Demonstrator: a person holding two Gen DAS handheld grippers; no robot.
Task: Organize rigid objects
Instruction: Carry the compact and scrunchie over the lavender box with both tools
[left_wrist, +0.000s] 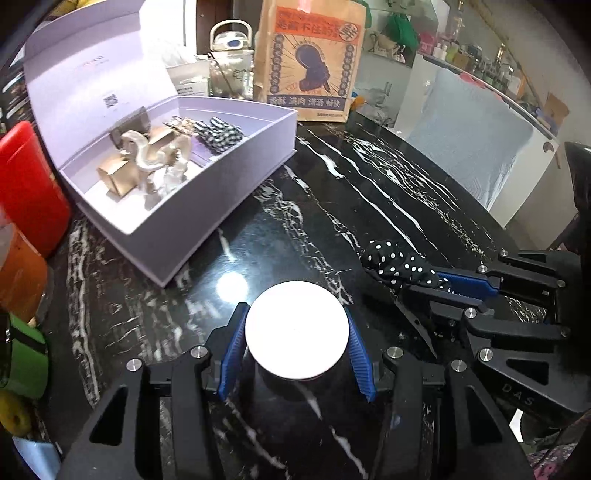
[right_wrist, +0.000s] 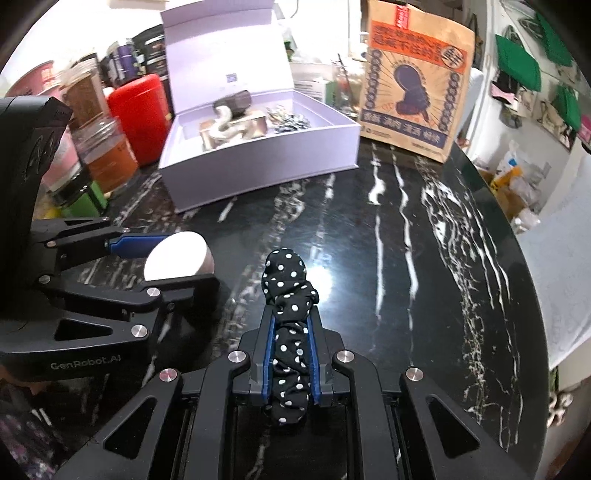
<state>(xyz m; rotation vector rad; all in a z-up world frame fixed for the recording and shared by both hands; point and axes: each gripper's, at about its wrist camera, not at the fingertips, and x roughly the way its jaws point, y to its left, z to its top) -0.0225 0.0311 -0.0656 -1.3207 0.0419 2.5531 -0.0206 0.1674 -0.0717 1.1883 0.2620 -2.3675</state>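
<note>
My left gripper is shut on a round white-topped container, low over the black marble table; the container also shows in the right wrist view. My right gripper is shut on a black polka-dot scrunchie, which sticks out past the fingertips; the scrunchie shows at the right of the left wrist view. An open lilac box holding hair clips and a checked scrunchie sits at the far left; it also shows in the right wrist view.
A brown paper bag stands behind the box and also shows in the right wrist view. A red canister and jars crowd the left edge. The table's curved edge runs along the right.
</note>
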